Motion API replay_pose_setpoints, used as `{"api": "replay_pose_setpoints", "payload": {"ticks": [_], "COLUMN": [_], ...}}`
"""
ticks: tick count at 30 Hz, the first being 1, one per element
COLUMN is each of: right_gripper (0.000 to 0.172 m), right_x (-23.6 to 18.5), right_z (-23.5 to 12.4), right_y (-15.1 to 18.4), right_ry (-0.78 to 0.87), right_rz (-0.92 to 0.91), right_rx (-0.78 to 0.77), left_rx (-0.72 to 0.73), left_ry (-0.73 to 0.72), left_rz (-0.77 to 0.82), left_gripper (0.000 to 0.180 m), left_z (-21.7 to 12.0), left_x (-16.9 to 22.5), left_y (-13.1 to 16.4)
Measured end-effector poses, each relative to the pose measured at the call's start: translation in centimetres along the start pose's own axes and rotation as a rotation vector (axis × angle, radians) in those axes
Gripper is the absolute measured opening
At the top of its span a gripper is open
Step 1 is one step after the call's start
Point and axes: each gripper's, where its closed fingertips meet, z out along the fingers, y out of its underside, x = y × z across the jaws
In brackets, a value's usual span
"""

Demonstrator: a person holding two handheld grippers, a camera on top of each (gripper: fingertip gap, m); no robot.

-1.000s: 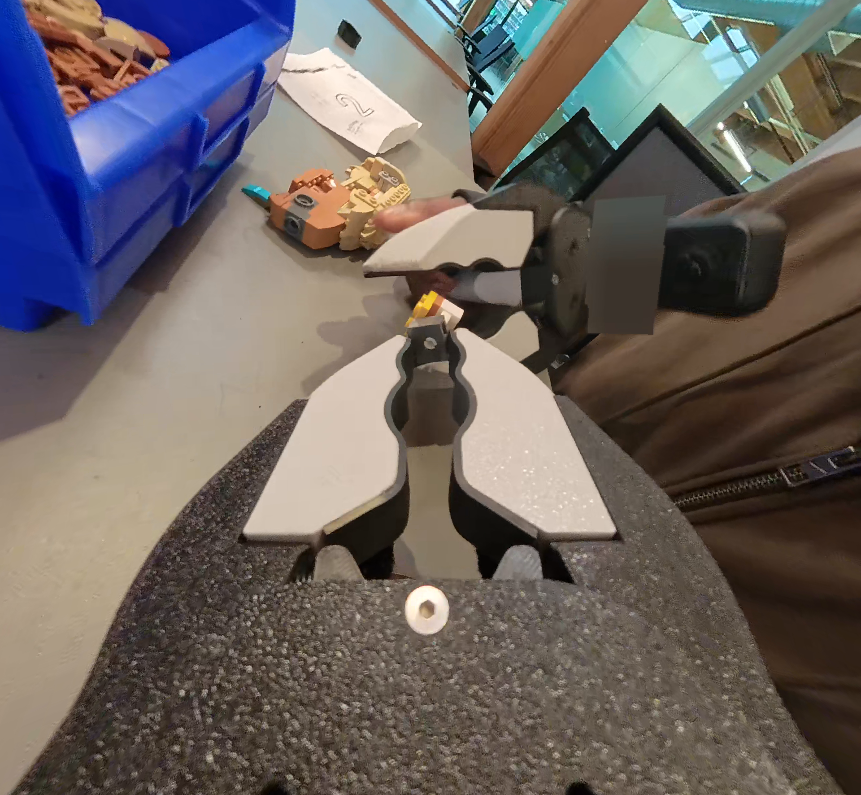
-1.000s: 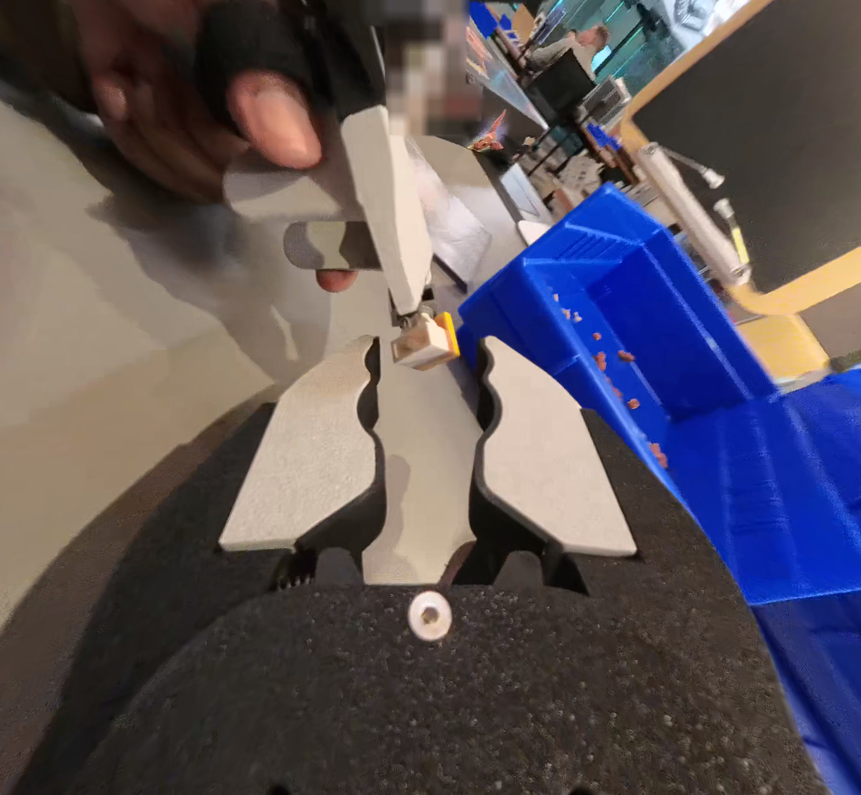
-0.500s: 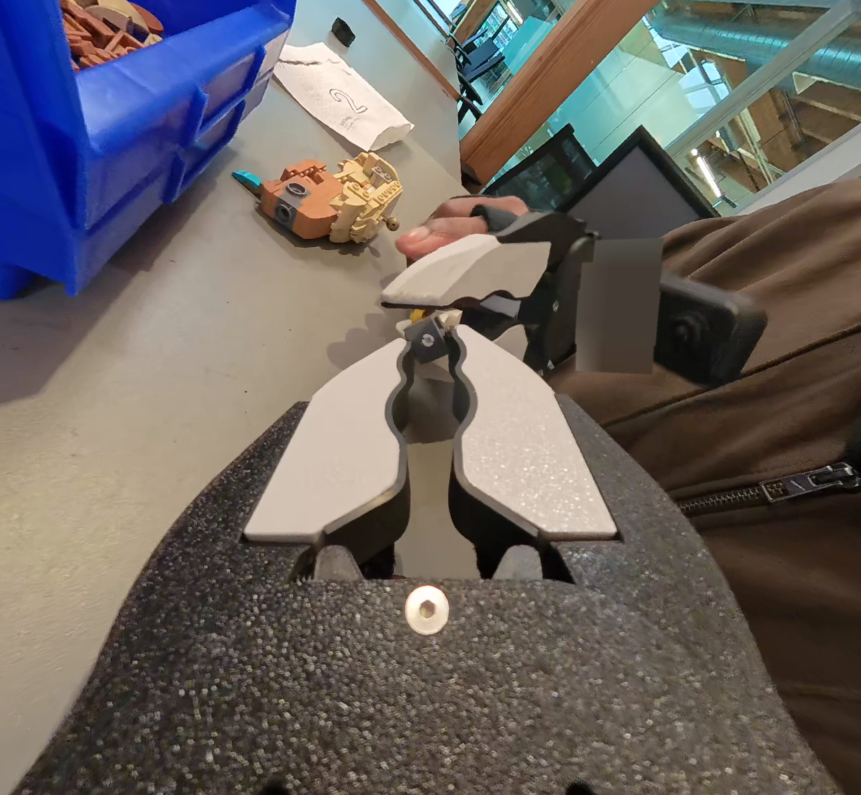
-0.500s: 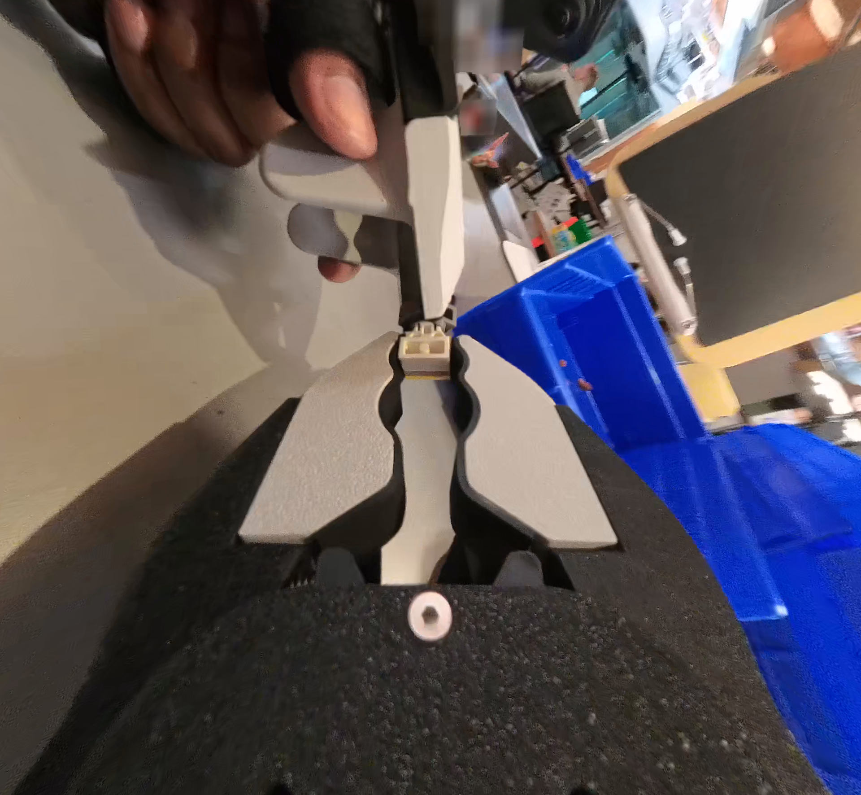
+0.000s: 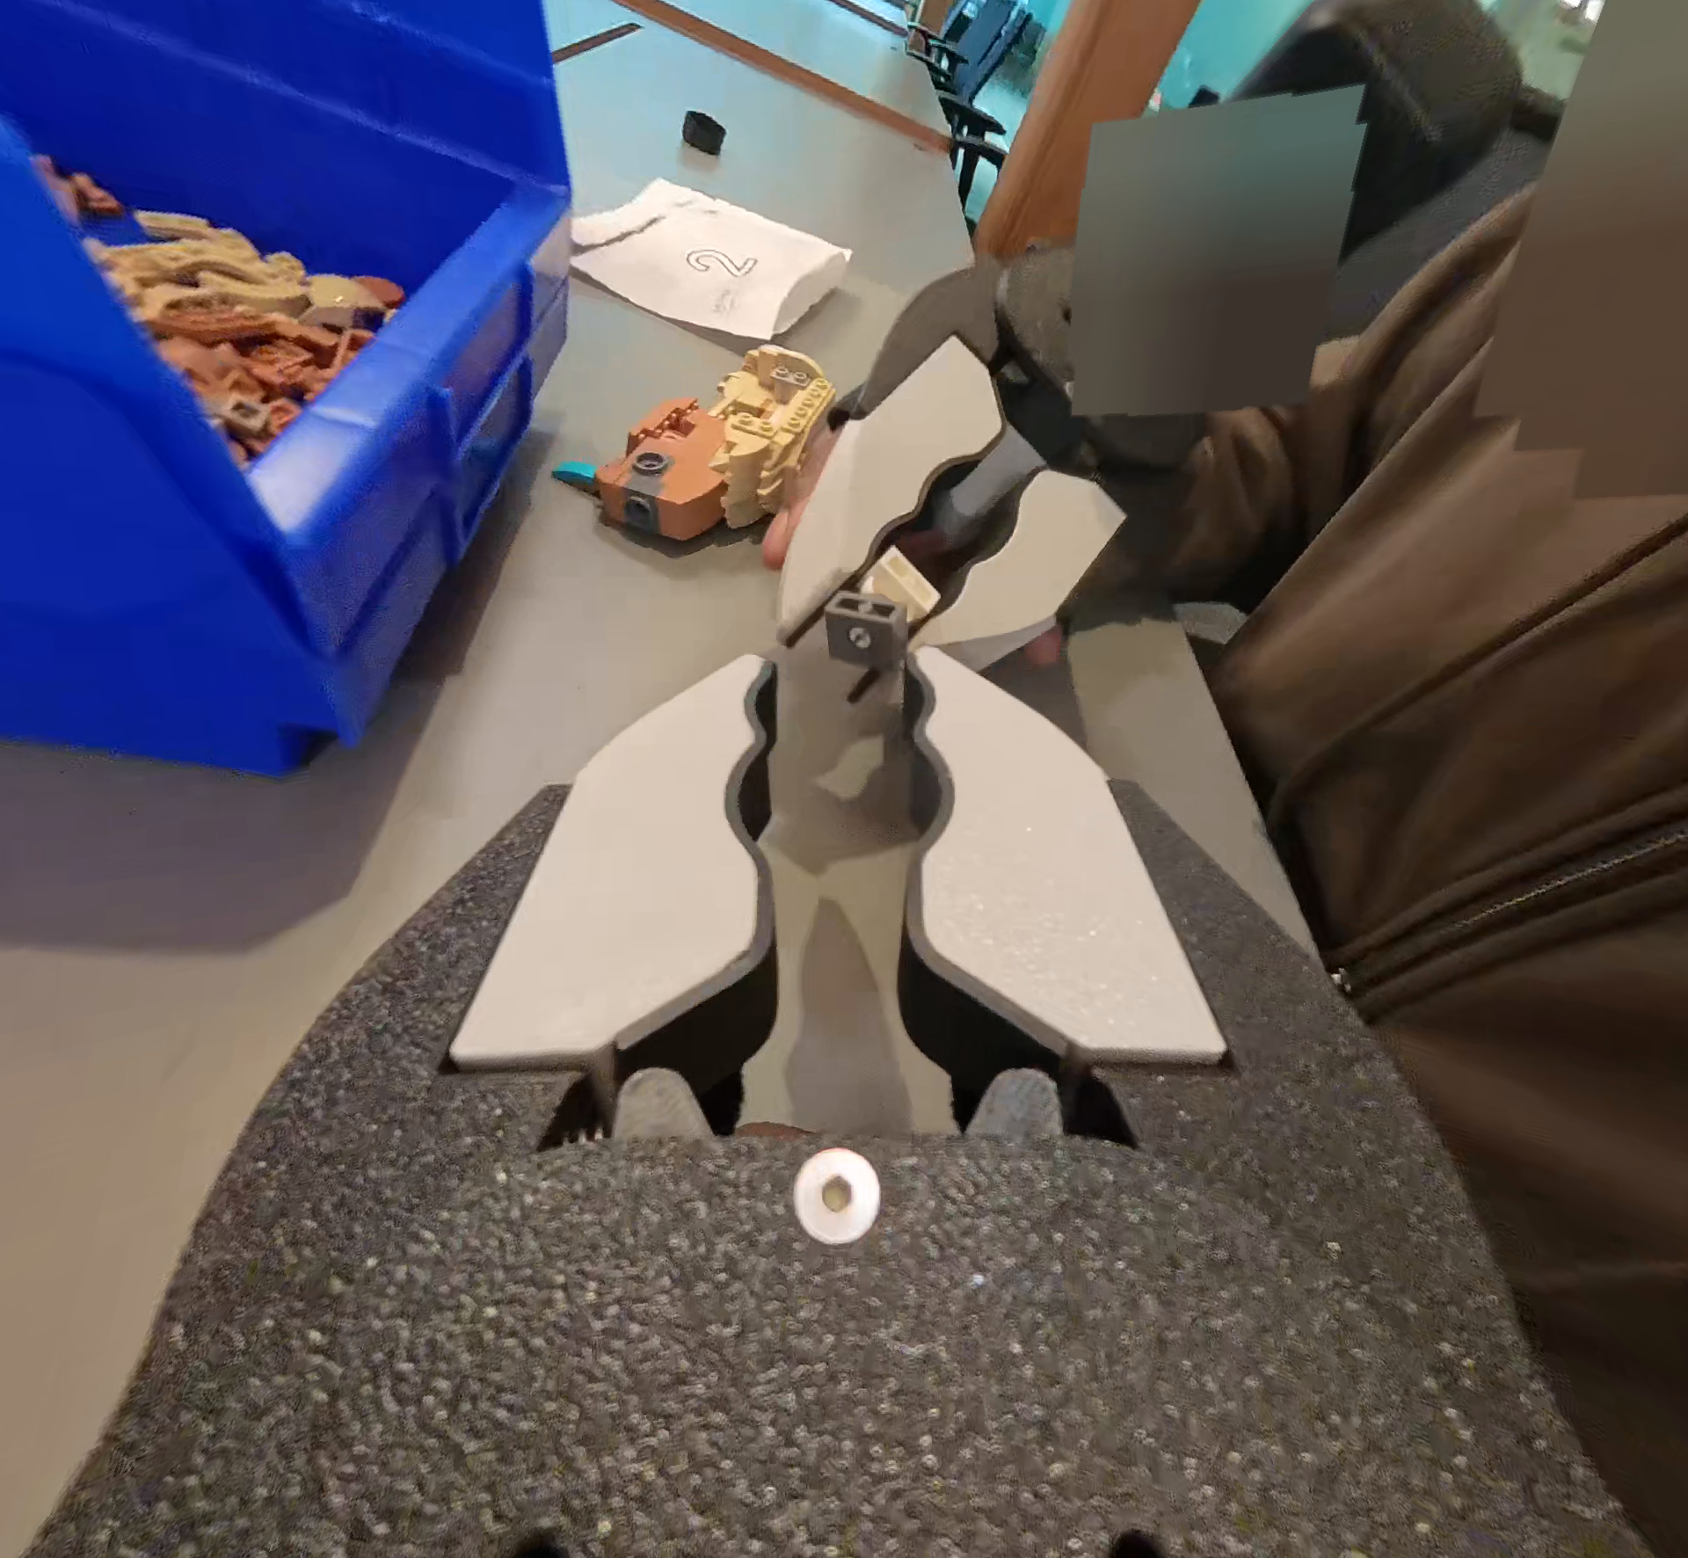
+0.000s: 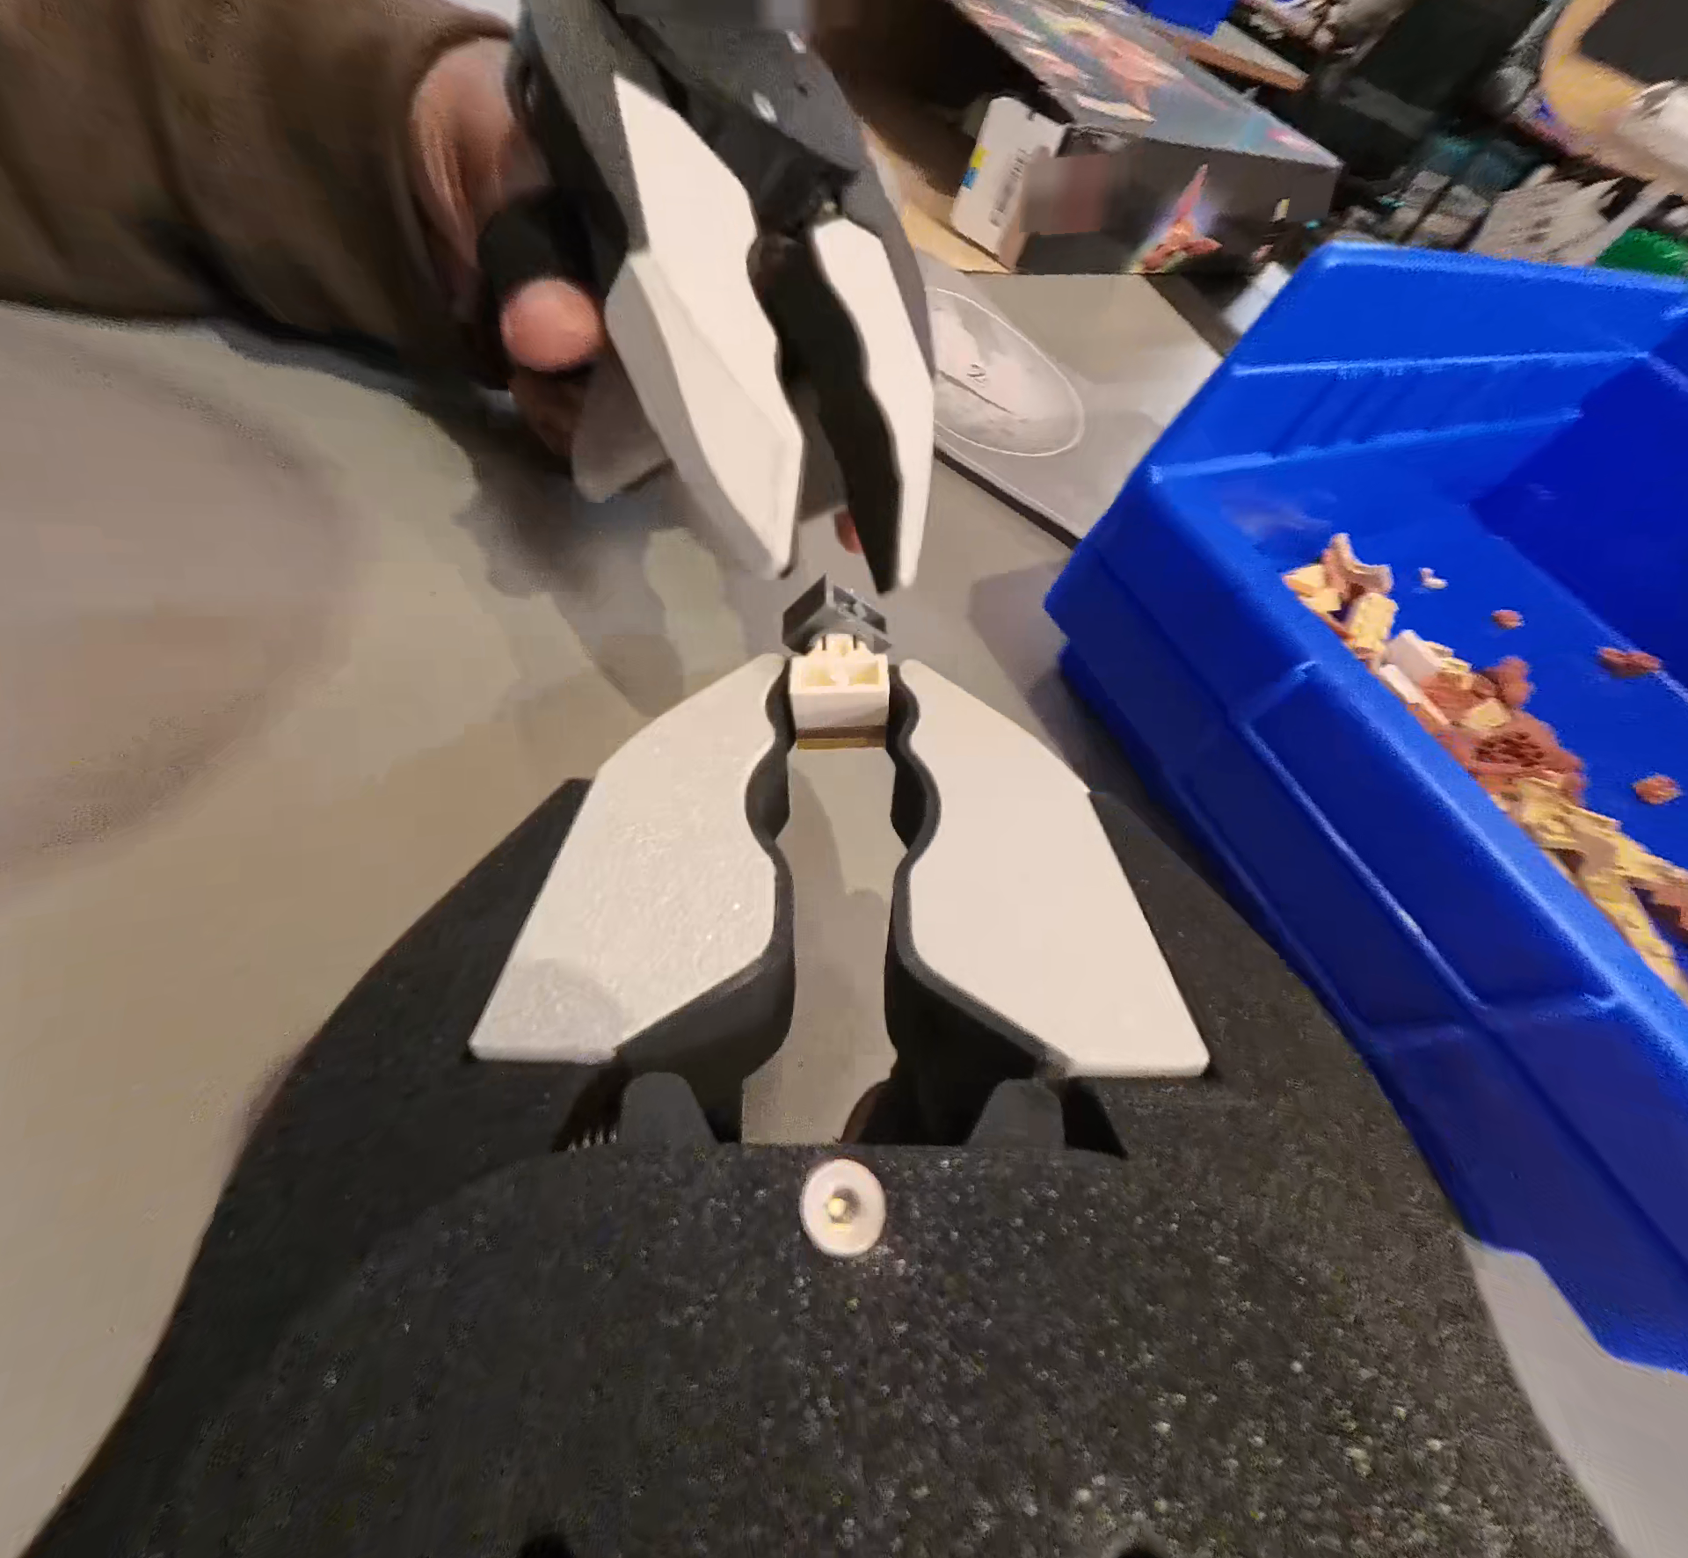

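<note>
My left gripper (image 5: 838,666) just let go, jaws now parted and empty; my right gripper (image 6: 838,686) is clamping the cream brick (image 6: 838,686), grey brick (image 5: 865,637) attached.

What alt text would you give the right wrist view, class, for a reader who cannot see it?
The right claw grips a small cream brick between its grey fingers, with a dark grey brick stuck to the cream brick's far end. The left claw, held in a hand, hangs open just above the dark brick, over a grey table beside a blue bin of loose bricks.
</note>
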Motion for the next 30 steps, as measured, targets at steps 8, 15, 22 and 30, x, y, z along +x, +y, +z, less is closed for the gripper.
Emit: {"api": "replay_pose_setpoints", "payload": {"ticks": [8,15,22,30], "right_gripper": [0.018,0.018,0.019,0.018], "right_x": [-0.8,-0.2,-0.9,-0.5], "right_z": [0.2,0.3,0.2,0.1], "right_y": [-0.1,-0.3,-0.2,-0.3], "right_ry": [-0.017,0.060,0.035,0.099], "right_rz": [-0.014,-0.051,-0.150,-0.220], "right_rx": [-0.010,-0.008,-0.033,-0.046], "left_rx": [-0.002,-0.003,-0.059,-0.046], "left_ry": [0.050,-0.002,-0.005,0.032], "left_rz": [0.008,0.030,0.188,0.048], "left_gripper": [0.028,0.018,0.017,0.017], "left_z": [1.0,1.4,1.1,1.1], "left_x": [0.9,0.7,1.1,0.9], "left_y": [-0.1,0.0,0.8,0.6]}}
